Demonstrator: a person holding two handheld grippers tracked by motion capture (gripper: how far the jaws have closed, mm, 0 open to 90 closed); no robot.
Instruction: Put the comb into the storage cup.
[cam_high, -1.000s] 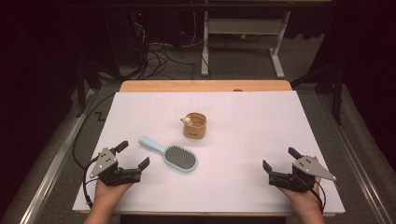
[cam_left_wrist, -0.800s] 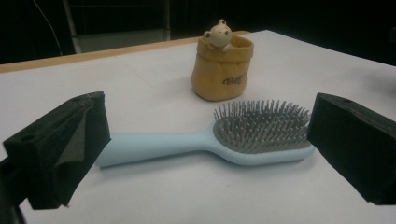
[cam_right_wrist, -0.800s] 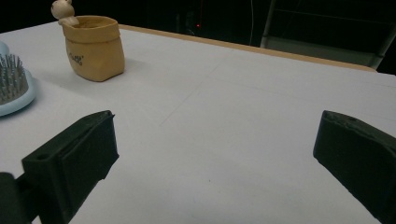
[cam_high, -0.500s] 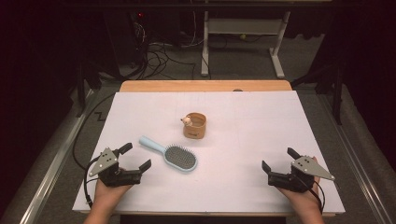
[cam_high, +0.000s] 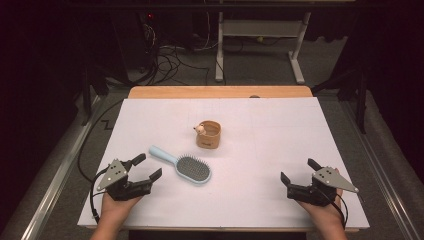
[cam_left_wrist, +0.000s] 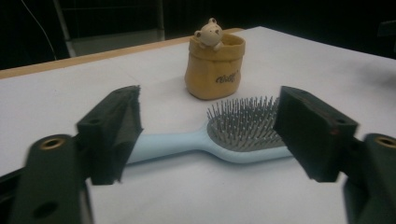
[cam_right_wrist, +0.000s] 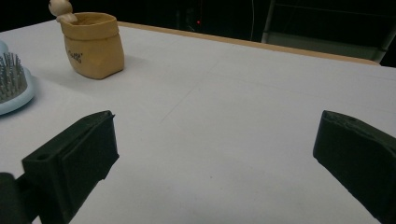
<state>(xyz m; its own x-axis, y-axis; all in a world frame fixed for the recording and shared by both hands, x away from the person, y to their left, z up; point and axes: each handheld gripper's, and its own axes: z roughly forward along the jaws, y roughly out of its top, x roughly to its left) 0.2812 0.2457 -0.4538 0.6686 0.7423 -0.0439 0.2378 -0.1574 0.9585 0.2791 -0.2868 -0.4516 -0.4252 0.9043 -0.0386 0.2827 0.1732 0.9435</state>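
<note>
A light blue hairbrush (cam_high: 186, 166) lies flat on the white desk (cam_high: 260, 150), bristles up, its oval head toward the person's side and its handle running up and to the left in the high view. In the left gripper view the hairbrush (cam_left_wrist: 224, 135) lies beyond the jaw tips, clear of both pads, handle to the left and head to the right. The left gripper (cam_high: 142, 170) rests near the desk's front left corner, just beside the brush handle, held in the person's left hand (cam_high: 116, 207); its jaws have just been closing, yet they stand spread with nothing between them. Behind the brush, toward the middle of the desk, stands a small tan pot (cam_high: 209, 135) shaped like a sack, upright, with a little bear figure (cam_high: 199, 130) at its rim and dark lettering on its side. Well apart, near the front right corner, the right gripper (cam_high: 299, 172) rests with its jaws spread wide over bare desk.
</note>
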